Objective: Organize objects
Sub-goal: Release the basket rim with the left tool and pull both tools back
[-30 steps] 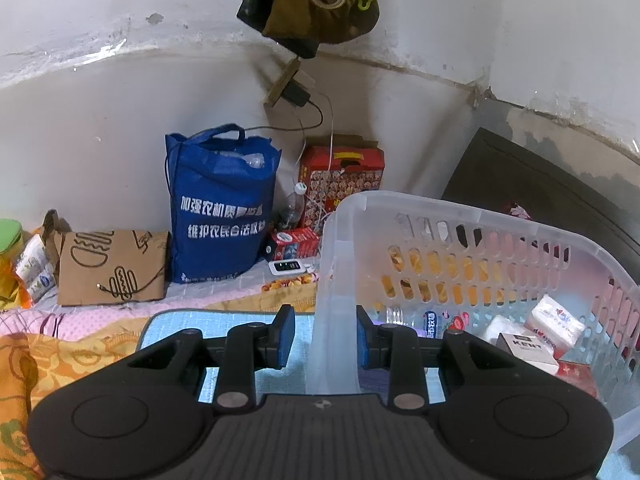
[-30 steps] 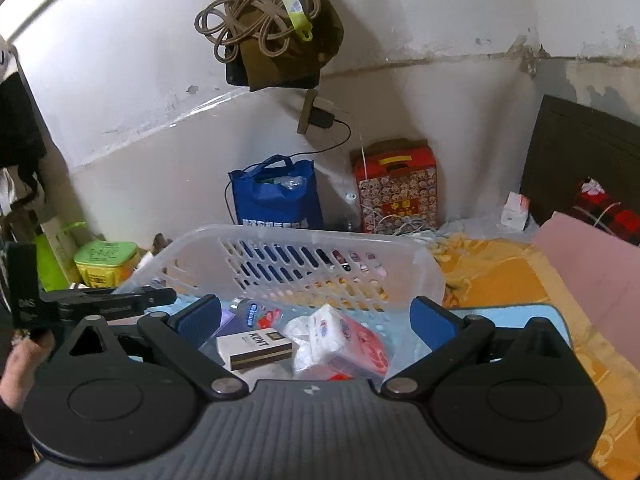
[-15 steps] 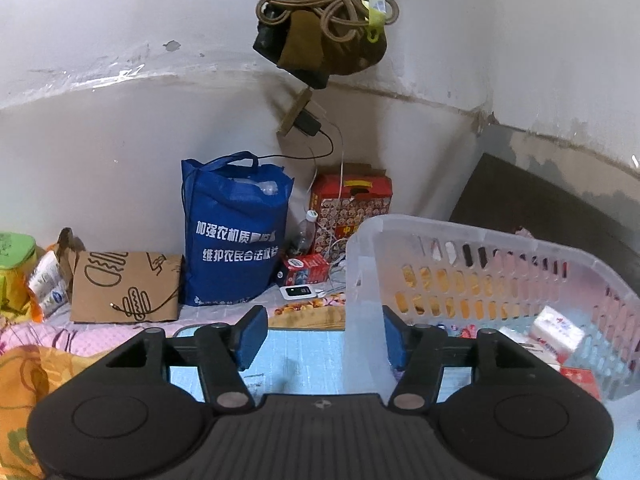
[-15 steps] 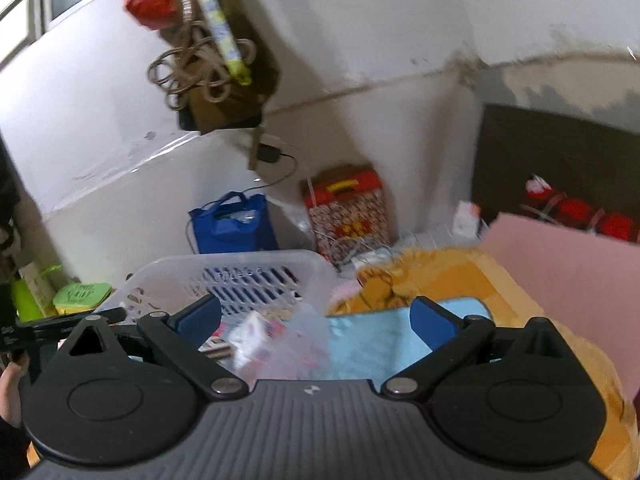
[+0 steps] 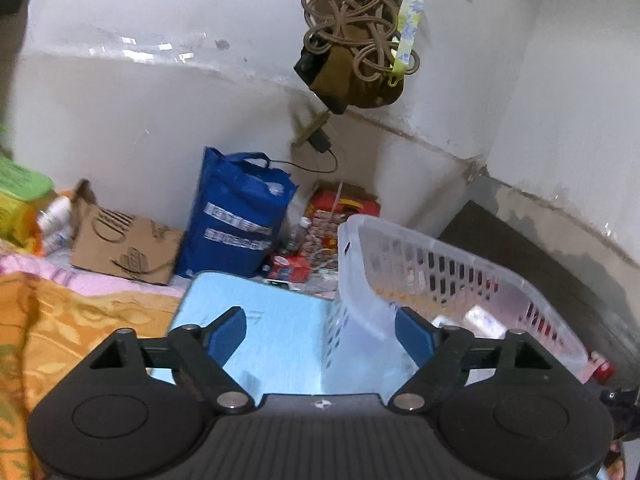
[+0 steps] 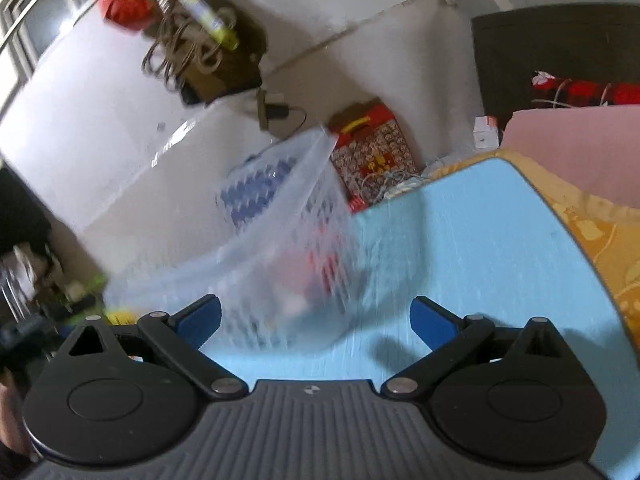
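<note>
Lowest in the left wrist view, the left gripper stands with its blue pads wide apart; its jaws have just been opening, and the near corner of the basket sits between them without either pad pressing on it. That reads as a release: the basket seems to be set where it is wanted, so the grip on its wall is no longer needed. The basket, a translucent white slotted one, rests on the light blue mat in the lower right of this frame, with a few packets dimly visible inside through the blur.

In the right wrist view, the right gripper is likewise spread wide and empty, low over the blue mat, with the basket smeared by motion just above its left pad. It appears free for whatever needs sorting next.

Beyond the mat lies the orange bedspread at lower left. Farther back, against the wall at mid-frame, stand a cardboard box, a blue tote bag and a red patterned carton. High at the top, a bundle of coiled rope hangs on the wall, kept off the bed.
</note>
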Demonstrator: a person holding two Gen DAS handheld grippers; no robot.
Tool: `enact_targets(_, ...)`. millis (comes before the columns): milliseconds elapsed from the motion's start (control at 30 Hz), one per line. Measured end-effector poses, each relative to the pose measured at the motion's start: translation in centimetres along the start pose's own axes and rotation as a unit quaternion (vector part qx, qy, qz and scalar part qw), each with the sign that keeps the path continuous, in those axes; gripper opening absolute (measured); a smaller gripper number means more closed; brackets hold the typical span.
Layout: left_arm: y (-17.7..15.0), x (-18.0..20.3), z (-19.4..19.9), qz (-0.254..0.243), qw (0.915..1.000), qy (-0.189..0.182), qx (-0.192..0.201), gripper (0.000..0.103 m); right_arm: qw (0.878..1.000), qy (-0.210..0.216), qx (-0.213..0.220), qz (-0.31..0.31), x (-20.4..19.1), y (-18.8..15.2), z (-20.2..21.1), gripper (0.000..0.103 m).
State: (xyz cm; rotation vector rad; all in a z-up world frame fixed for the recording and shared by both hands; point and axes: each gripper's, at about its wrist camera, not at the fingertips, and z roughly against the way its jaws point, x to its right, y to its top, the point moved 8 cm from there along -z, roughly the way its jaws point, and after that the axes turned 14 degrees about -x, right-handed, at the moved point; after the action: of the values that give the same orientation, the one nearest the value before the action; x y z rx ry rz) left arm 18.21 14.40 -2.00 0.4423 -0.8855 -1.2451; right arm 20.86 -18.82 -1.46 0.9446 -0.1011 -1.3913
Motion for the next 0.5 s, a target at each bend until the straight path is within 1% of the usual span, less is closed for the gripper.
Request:
enact_targets(67, -1.3, 0.3, 1.3, -0.012, 0.9995, 0.028, 0.012, 0.102, 1.0, -0.019, 0.004, 0.021, -0.9, -1.0, 0.2, 0.103)
enact_targets(167, -3.2, 0.4, 2.2, -0.01, 0.9988, 0.049, 0.001, 0.103, 0.997, -0.048, 0.024, 0.055, -2.5, -2.2, 1.5, 0.103)
enact_targets(200, -3.8, 0.5, 2.4, -0.011, 0.9983, 0.056, -0.013, 0.103, 0.996, -0.06, 0.029, 0.064, -2.9, -2.5, 1.9, 0.103)
enact_targets(267, -5.3, 1.4, 2.6, -0.032, 0.9961, 0.071, -0.041, 0.103, 0.993, -0.082, 0.038, 0.069, -3.6, -3.1, 2.6, 0.103)
enact_targets(333, -6.4, 2.3, 2.9, -0.046, 0.9952, 0.071, -0.05, 0.103, 0.993, -0.09, 0.04, 0.069, -4.1, -3.8, 3.0, 0.103)
enact_targets(400, -7.2, 3.5, 3.2, -0.057, 0.9952, 0.059, -0.052, 0.103, 0.991, -0.106, 0.04, 0.072, -4.6, -4.2, 2.9, 0.103)
enact_targets(500, -8.7, 4.9, 3.9, -0.072, 0.9946, 0.048, -0.056, 0.103, 0.981, -0.164, 0.029, 0.097, -5.5, -4.6, 2.8, 0.103)
